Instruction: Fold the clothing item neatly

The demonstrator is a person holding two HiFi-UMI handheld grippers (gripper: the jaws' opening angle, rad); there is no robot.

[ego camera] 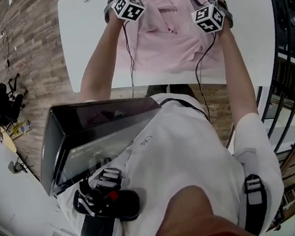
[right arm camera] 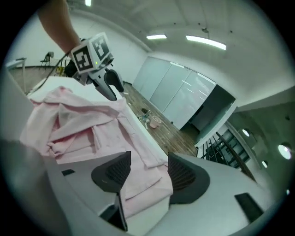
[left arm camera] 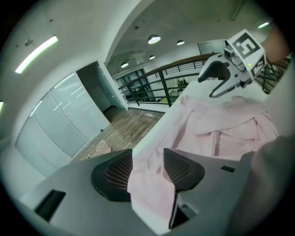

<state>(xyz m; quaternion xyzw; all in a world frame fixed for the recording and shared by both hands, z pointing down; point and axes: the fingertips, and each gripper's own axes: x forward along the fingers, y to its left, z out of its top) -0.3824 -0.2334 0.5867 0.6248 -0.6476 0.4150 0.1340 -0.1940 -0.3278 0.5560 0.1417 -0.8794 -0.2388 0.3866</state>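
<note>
A pink shirt (ego camera: 166,40) lies crumpled and partly folded on the white table (ego camera: 83,43). My left gripper (ego camera: 118,1) is at the shirt's left edge and my right gripper (ego camera: 210,2) at its right edge, both at the far side. In the left gripper view the left gripper (left arm camera: 147,168) stands open with a fold of the pink shirt (left arm camera: 150,189) lying loose between its pads. The right gripper (right arm camera: 148,168) is open too, and the shirt's edge (right arm camera: 143,184) drapes between its pads. Each gripper shows in the other's view, across the shirt (left arm camera: 230,124).
A dark flat panel (ego camera: 87,141) juts out at the person's chest, near the table's front edge. Wooden floor (ego camera: 28,64) lies to the left, with stands and gear (ego camera: 1,105) on it. A black railing (ego camera: 289,75) runs along the right.
</note>
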